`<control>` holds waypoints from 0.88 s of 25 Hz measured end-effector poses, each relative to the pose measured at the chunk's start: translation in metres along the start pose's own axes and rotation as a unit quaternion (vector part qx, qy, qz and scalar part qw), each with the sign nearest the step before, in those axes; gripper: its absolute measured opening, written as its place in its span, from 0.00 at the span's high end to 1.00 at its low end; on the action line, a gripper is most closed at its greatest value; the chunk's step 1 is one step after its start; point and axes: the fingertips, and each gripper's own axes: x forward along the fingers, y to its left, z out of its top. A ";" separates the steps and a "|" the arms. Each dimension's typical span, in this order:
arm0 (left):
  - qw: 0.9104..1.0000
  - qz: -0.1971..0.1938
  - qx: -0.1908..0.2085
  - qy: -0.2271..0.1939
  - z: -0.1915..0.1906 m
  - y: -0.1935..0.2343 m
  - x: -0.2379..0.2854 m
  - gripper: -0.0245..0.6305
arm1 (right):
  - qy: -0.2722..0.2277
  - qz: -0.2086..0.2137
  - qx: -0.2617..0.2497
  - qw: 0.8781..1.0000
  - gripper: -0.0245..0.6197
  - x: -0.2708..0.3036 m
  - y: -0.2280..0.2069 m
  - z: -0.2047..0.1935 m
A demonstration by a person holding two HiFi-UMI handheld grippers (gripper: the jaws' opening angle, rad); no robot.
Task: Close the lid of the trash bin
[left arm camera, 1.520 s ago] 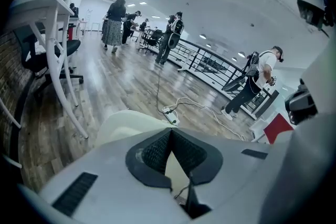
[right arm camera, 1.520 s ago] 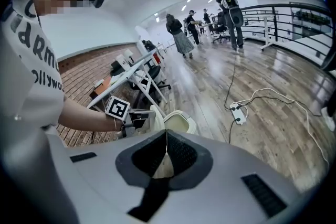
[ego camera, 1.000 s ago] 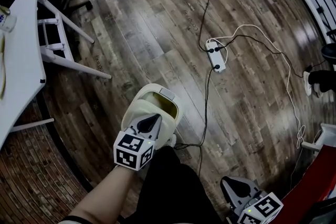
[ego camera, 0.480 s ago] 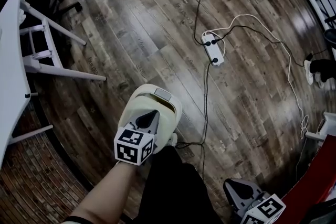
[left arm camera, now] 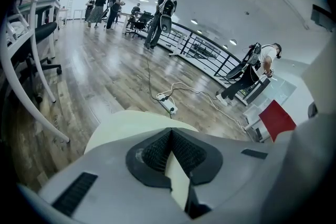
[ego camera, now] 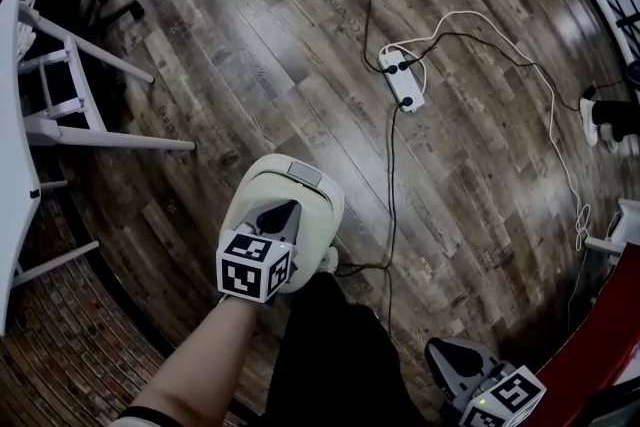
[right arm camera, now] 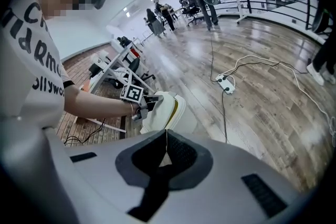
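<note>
A cream trash bin (ego camera: pixel 300 205) stands on the wooden floor, low in the head view. Its lid (ego camera: pixel 255 200) lies nearly flat on the rim; from the right gripper view a thin gap still shows along the lid (right arm camera: pixel 160 110) edge. My left gripper (ego camera: pixel 280 213) is shut, its tips resting on top of the lid (left arm camera: pixel 136 123). My right gripper (ego camera: pixel 445 355) hangs shut and empty at the lower right, away from the bin (right arm camera: pixel 176 113).
A white power strip (ego camera: pixel 402 80) with black and white cables lies on the floor beyond the bin. A white table with legs (ego camera: pixel 70 95) stands at the left. Red furniture (ego camera: pixel 610 335) is at the right edge. People stand far off (left arm camera: pixel 163 10).
The left gripper has pushed the lid down; the yellow-lined opening seen a second ago is covered in the head view. The right gripper has barely moved.
</note>
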 end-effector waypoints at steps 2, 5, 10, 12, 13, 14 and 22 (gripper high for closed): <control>1.000 0.001 0.000 0.003 -0.003 0.003 0.005 0.95 | 0.000 -0.002 -0.004 1.000 0.95 0.004 -0.001 0.002; 1.000 0.007 0.002 0.015 -0.010 0.008 0.011 0.95 | 0.001 0.001 -0.005 1.000 0.95 0.007 -0.001 0.005; 0.999 0.019 0.007 0.037 -0.015 0.011 0.019 0.95 | 0.002 -0.005 -0.008 1.000 0.95 0.008 -0.004 0.008; 0.998 0.022 0.016 0.048 -0.017 0.012 0.022 0.95 | 0.000 -0.009 -0.010 1.000 0.95 0.008 -0.007 0.010; 0.998 0.022 0.020 0.051 -0.018 0.012 0.024 0.95 | 0.000 -0.009 -0.011 1.000 0.95 0.009 -0.008 0.010; 0.998 0.021 0.021 0.053 -0.019 0.013 0.025 0.95 | 0.000 -0.008 -0.011 1.000 0.95 0.009 -0.009 0.011; 0.998 0.016 0.020 0.048 -0.020 0.014 0.027 0.95 | 0.002 0.001 -0.008 1.000 0.95 0.014 -0.008 0.014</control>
